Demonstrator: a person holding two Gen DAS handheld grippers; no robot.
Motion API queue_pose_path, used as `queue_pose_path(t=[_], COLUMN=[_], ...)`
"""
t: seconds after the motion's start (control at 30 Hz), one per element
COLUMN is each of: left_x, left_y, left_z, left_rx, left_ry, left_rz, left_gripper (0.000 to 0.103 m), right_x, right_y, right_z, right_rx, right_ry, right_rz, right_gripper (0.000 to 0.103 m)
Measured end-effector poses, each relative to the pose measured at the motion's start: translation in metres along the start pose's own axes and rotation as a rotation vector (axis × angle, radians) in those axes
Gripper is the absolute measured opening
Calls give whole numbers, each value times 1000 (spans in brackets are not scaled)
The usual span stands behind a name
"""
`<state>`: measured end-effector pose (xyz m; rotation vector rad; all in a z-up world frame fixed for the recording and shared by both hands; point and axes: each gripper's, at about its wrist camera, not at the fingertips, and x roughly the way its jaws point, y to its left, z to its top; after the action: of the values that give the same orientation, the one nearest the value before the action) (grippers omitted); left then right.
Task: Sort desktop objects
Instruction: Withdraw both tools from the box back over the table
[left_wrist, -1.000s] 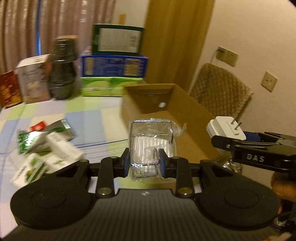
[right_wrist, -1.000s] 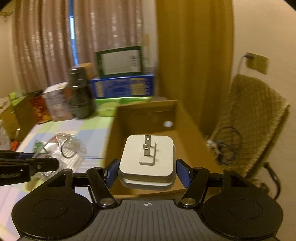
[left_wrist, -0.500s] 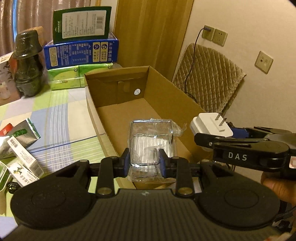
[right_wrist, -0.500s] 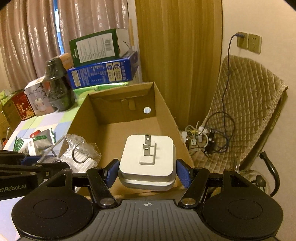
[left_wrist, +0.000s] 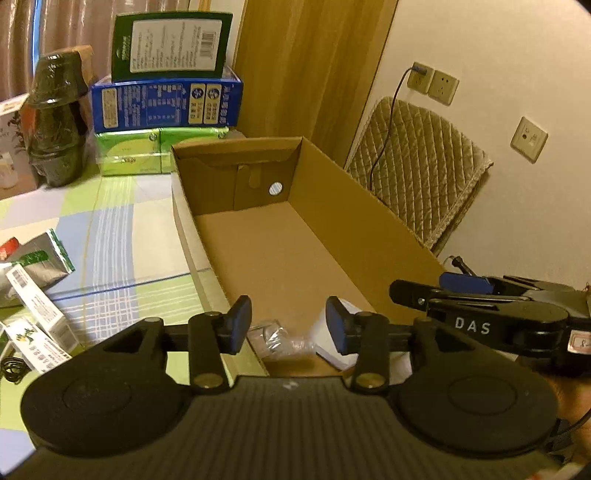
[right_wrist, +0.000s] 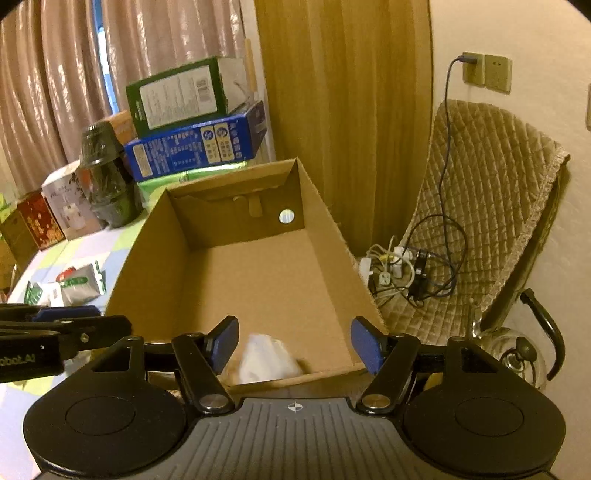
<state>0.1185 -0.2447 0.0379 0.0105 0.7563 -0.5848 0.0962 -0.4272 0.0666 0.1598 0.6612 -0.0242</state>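
Left edge of the table (left_wrist: 122, 236): loose tea packets (left_wrist: 40, 258) and small cartons, untouched. My left gripper (left_wrist: 288, 326) hangs over the near left corner of the cardboard box (left_wrist: 362, 218), jaws wide apart, nothing between the blue pads. Below it, on the box floor, lies the clear plastic packet (left_wrist: 277, 338): crinkled, see-through, lying flat against the near wall. Just right of it is the white charger plug (left_wrist: 330, 345); from the left wrist view only a white corner shows behind the finger, and in the right wrist view it is a blurred white lump (right_wrist: 267, 356), prongs not readable. My right gripper (right_wrist: 293, 341) sits above the near end of the box, jaws also spread, empty. Half a second ago both were clamped: left on the packet, right on the plug, both held above the box. Now both items are out of the jaws and inside the box, near end, close together.
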Motion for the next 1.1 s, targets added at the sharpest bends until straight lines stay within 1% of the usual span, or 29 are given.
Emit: queue_pose_path(t=[0.13,0.27,0.37,0.4,0.53,0.63,0.7,0.73,0.83,0.9,1.0,1.1], left_x=[-22,-48,-70,-78,-108,-132,-148,-155,-176,-187,-201,-211], left_y=[6,21,35,40,60,75,87,92,110,122,138,151], left_z=[-6,-18,-31,-36,-54,-68,-76,-81,-93,-101,-110,-118], left_rx=[-8,-54,-90,-105,-146,-153,-162,-168,-197,-217,-238,-238], left_ry=[-29,-37,-40,-41,-49,-57,-66,-70,-79,-83,-83,-74], left_rz=[26,66,100,113,168,216,251,267,314,338,371,411], left_gripper=[39,43,47,49,56,62,69,70,81,89,99,101], right_x=[-24,-45,-61,-66,-81,-87,-89,-89,-88,-89,-89,-86], right_y=[1,15,30,36,64,87,102,108,127,139,154,167], right_z=[-7,-18,-24,-26,-35,-43,-48,-51,-56,-58,-62,-66], right_rx=[39,37,41,40,7,-37,-52,-56,-83,-108,-141,-168], right_ry=[-27,-35,-50,-52,-51,-42,-30,-23,-5,-2,1,15], right_rz=[17,52,84,99,160,204,230,242,279,301,337,351], right_gripper=[70,74,77,78,84,89,93,94,97,101,101,101])
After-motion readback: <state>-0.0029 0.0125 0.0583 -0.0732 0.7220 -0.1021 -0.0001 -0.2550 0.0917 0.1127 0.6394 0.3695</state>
